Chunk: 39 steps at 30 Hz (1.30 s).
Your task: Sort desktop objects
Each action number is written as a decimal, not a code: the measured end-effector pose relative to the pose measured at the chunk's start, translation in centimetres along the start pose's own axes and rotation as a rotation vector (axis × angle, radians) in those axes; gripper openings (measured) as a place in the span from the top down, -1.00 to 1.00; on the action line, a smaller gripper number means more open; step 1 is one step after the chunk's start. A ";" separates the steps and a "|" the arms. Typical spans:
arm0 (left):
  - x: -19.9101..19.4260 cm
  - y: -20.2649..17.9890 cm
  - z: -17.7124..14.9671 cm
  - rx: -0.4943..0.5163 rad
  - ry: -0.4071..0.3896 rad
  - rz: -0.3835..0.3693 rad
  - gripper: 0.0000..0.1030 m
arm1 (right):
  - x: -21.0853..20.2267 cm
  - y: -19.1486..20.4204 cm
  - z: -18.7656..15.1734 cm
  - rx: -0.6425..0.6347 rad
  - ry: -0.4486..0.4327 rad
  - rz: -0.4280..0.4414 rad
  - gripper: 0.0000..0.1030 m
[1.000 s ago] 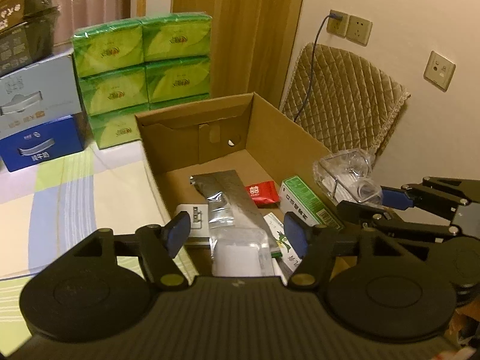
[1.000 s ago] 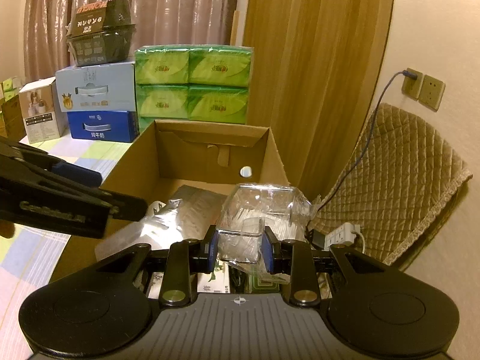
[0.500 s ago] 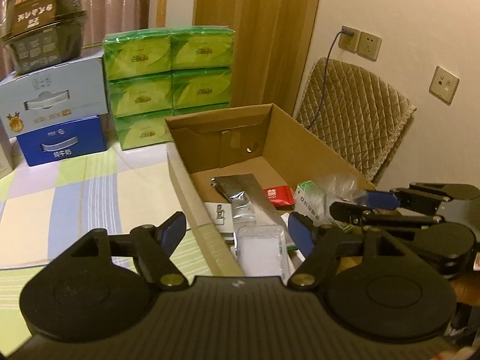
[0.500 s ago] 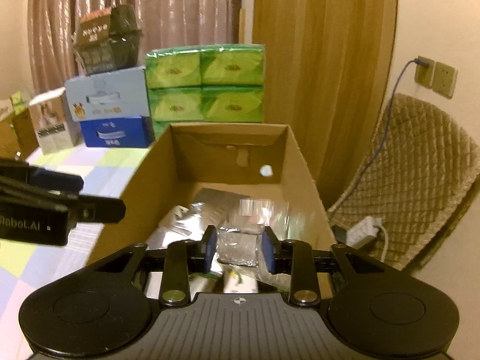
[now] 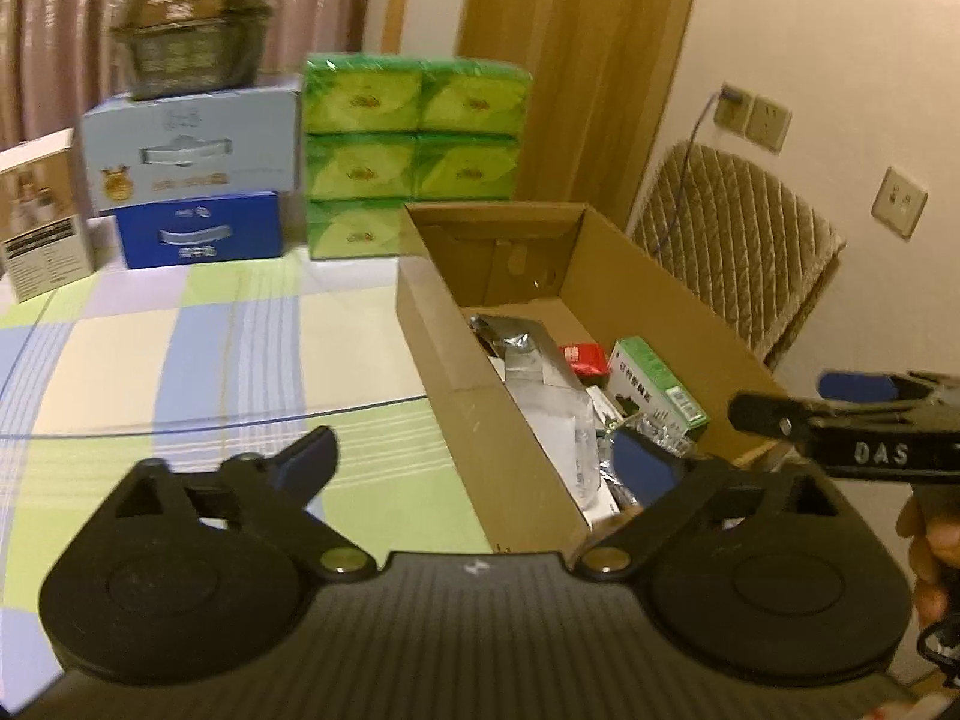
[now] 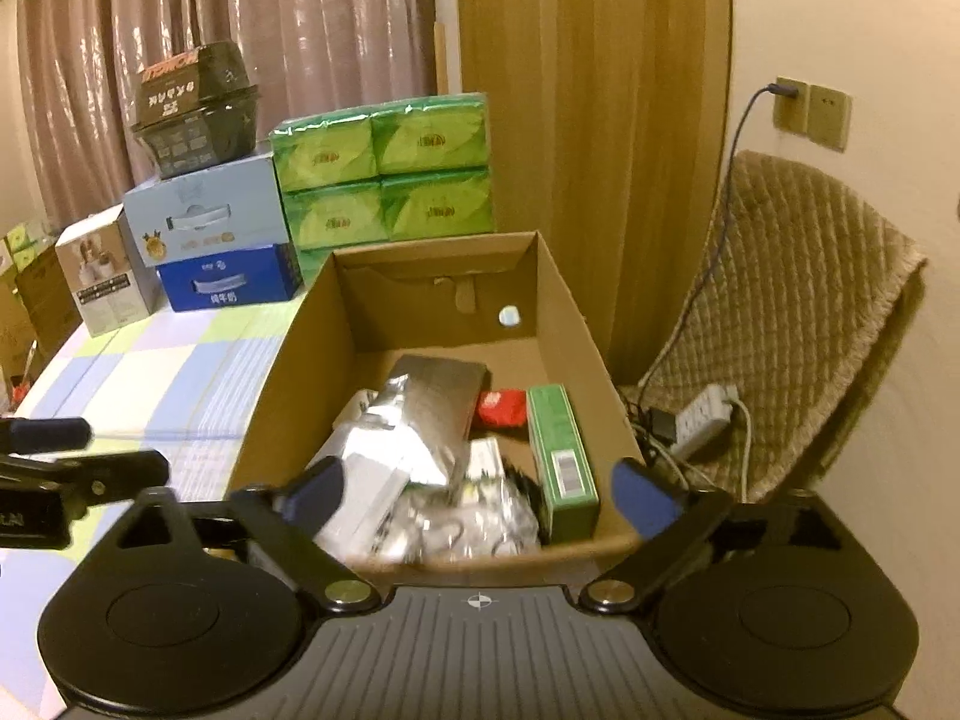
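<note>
Left hand-held gripper (image 5: 474,468), fingers spread wide and empty, straddles the near left wall of the box (image 5: 444,354): its left fingertip lies over the worktop (image 5: 180,360), its right fingertip over the box interior. Right hand-held gripper (image 6: 480,489), likewise wide open and holding nothing, is poised before the near wall of the same box. In the left view the right unit enters at 3 o'clock; in the right view the left unit enters at 9 o'clock.

Box contents, right view: a silver pouch (image 6: 432,414) at centre; a red packet (image 6: 501,408) just beside it toward 2 o'clock; a green carton (image 6: 561,456) lying along the right wall; crinkled clear plastic (image 6: 468,525) heaped against the near wall at 6 o'clock. The pieces overlap, and their exact contacts cannot be told.

Behind the box, at 12 o'clock: stacked green tissue packs (image 6: 384,180). At 10 o'clock: a pale blue case (image 6: 201,216) resting on a dark blue case (image 6: 228,285), with a dark tub (image 6: 195,111) on top. A quilted chair (image 6: 798,324) stands at 3 o'clock, beside the box.
</note>
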State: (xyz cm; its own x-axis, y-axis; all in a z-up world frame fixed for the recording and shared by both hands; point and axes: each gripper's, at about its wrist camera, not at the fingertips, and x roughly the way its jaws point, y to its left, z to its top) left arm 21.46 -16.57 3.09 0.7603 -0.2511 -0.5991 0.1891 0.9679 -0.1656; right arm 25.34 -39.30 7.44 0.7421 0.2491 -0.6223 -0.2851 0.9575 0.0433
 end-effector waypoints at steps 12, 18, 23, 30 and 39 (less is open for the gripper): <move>-7.8 0.9 -3.5 -0.111 -0.002 -0.002 -0.98 | -6.5 3.7 -2.2 0.008 0.095 -0.032 -0.97; -10.1 0.8 -5.4 -0.124 0.051 0.013 -0.98 | -8.9 5.6 -3.9 -0.013 0.116 -0.037 -0.97; -11.2 0.6 -6.2 -0.139 0.062 0.042 -0.98 | -10.4 6.3 -5.2 0.010 0.128 -0.035 -0.97; -12.1 0.1 -6.9 -0.127 0.081 0.053 -0.98 | -12.4 6.6 -6.3 0.027 0.125 -0.025 -0.97; -12.4 -0.1 -6.6 -0.118 0.065 0.070 -0.99 | -13.2 6.6 -6.6 0.018 0.123 -0.030 -0.97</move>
State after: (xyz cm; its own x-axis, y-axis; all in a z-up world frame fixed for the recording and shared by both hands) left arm 7.96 -13.67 5.38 0.7262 -0.1866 -0.6616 0.0592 0.9759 -0.2103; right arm 9.70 -37.17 10.78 0.6699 0.2012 -0.7147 -0.2515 0.9672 0.0365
